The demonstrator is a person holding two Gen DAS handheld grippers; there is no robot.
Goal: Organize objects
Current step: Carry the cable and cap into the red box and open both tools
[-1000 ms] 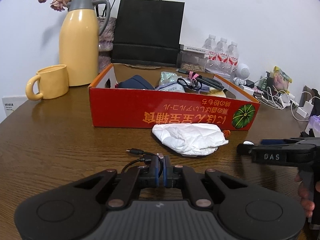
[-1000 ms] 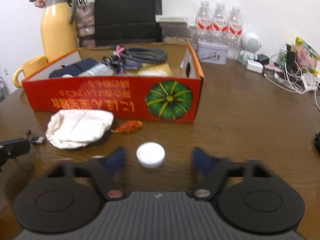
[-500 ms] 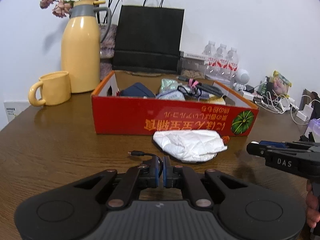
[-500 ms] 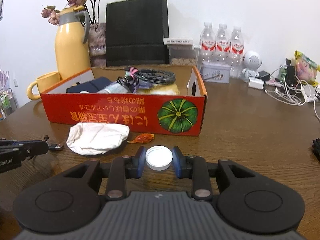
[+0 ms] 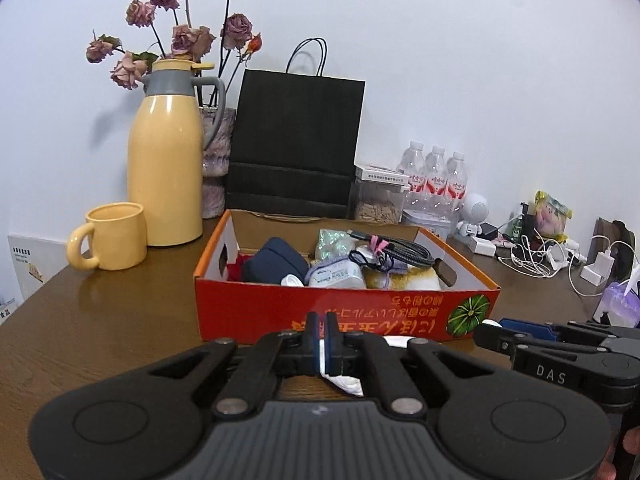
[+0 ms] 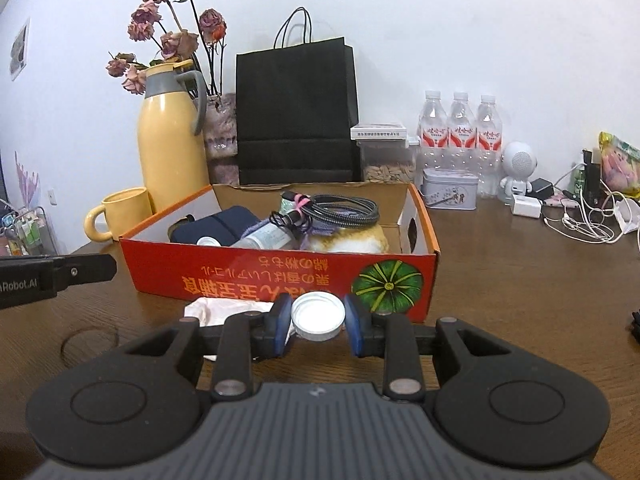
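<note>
At lower centre, right gripper [image 6: 318, 320] clamped on white cap [image 6: 318, 317]; left gripper [image 5: 322, 338] pinched shut, contents hidden. Carrying now; next, up over red box [image 6: 280, 276], release inside.

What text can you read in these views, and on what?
"DAS": right gripper, on its side.
"Robot.AI", start cut off: left gripper, on its side.
Upside-down orange characters: red box, not legible to me.
Red labels: water bottles, too small.
White strip box: print too small.
</note>
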